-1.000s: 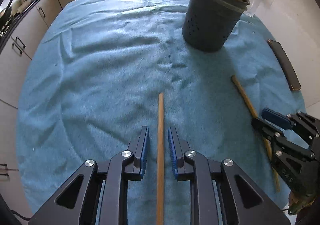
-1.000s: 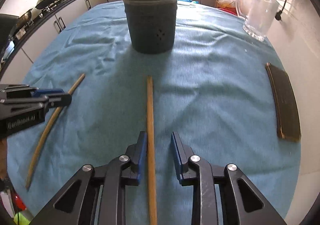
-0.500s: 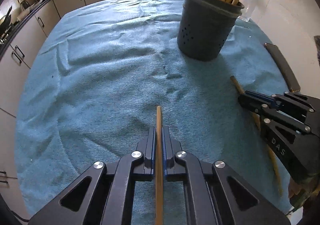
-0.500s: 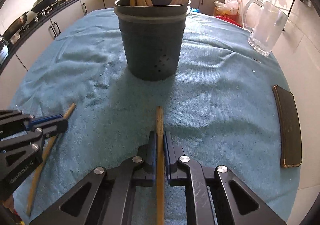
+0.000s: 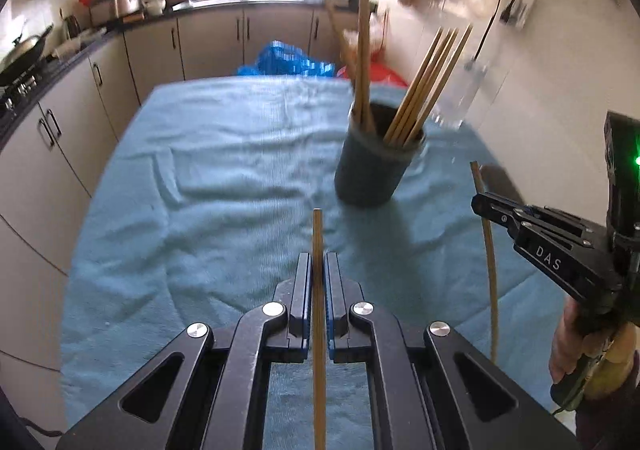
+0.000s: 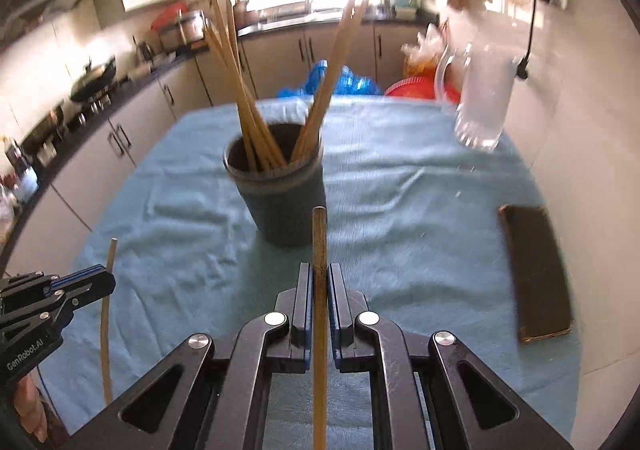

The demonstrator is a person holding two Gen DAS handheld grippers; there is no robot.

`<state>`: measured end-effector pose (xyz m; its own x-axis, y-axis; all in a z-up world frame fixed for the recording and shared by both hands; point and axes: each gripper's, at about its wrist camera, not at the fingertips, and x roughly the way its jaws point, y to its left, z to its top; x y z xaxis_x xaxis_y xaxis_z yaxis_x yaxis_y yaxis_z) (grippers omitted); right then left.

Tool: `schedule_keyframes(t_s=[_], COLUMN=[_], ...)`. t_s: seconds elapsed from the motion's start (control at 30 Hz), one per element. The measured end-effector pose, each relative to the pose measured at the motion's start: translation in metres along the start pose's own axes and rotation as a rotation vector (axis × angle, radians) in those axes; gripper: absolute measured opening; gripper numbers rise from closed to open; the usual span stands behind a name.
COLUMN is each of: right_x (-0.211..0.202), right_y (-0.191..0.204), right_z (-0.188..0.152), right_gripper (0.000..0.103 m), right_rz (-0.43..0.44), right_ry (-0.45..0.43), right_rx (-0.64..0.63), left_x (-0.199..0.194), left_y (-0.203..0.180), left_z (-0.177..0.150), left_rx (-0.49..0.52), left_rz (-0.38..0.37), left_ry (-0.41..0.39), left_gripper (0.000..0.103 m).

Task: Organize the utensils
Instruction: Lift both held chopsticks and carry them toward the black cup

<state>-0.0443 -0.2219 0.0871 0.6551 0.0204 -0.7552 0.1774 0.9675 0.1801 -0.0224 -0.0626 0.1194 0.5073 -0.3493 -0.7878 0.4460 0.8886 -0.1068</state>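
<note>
Left wrist view: left tongs (image 5: 318,274) clamped on one chopstick (image 5: 318,234), right tongs (image 6: 320,282) clamped on another (image 6: 319,234), both near the dark holder (image 6: 280,201); light, stiff, slick wood, so mid-shaft grip looks safest.

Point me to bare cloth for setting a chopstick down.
Bare: the teal cloth left of the utensil holder, toward the cabinets. Between the holder and the dark case is also bare. Crowded: the near edge, with both tools.
</note>
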Motion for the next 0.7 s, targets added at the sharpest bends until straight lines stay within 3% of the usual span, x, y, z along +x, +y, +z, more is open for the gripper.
schedule_keyframes(t_s=[0.3, 0.47, 0.7], right_x=[-0.062, -0.083, -0.101], right_y=[0.001, 0.0, -0.005], right_z=[0.001, -0.006, -0.023], right_gripper=[0.008, 0.008, 0.008], right_rz=[0.022, 0.024, -0.047], right_ry=[-0.164, -0.252, -0.381], right_rx=[0.037, 0.077, 0.103], left_x=[-0.043, -0.054, -0.058], left_y=[-0.02, -0.03, -0.035], left_z=[0.004, -0.001, -0.007], left_rx=[0.047, 0.077, 0.082], left_rz=[0.043, 0.059, 0.067], left_ry=[-0.139, -0.169, -0.174], left_gripper=[0.005, 0.005, 0.005])
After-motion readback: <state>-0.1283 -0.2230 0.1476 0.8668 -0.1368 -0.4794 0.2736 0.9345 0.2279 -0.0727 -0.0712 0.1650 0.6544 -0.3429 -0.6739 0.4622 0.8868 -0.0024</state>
